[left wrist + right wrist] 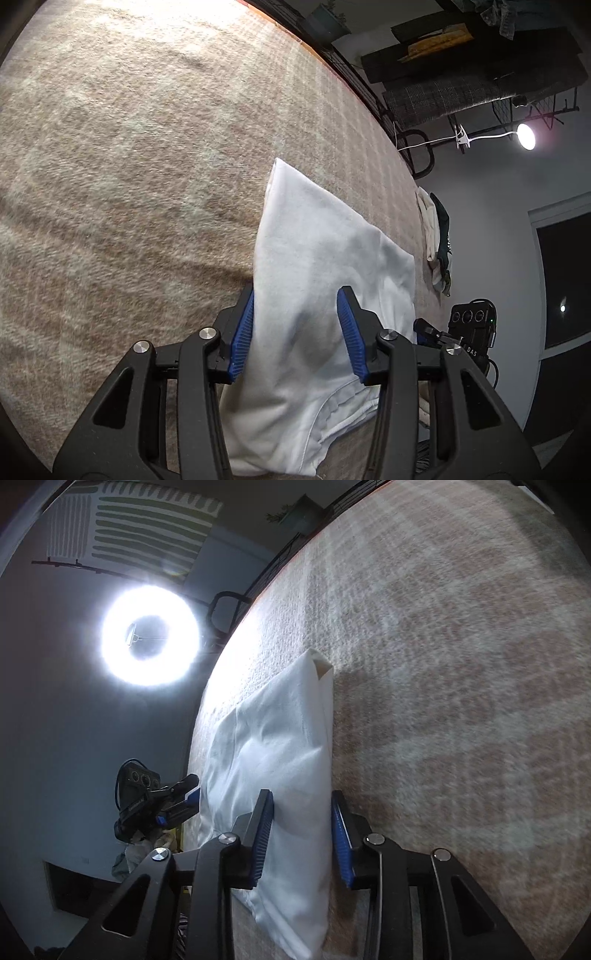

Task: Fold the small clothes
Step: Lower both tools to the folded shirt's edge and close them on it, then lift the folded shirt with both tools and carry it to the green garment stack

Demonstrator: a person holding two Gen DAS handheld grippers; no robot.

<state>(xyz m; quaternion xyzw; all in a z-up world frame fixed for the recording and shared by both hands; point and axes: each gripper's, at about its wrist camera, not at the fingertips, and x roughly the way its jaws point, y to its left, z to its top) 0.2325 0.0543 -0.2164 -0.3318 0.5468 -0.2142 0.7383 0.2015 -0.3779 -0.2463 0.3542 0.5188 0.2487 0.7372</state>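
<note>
Garment (325, 266): white, folded, flat on blanket (129, 166) | left gripper (299, 332): jaws released, straddling garment | right gripper (301, 834): jaws released (likewise straddling its edge)

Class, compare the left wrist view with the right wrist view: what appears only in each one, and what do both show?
Only the left wrist view shows the small pile of clothes at the blanket's edge, a clip-on lamp and folded fabrics on a shelf. Only the right wrist view shows the ring light and a striped wall hanging. Both show the white garment lying on the plaid blanket, with an open hand-held gripper straddling it: left, right.
</note>
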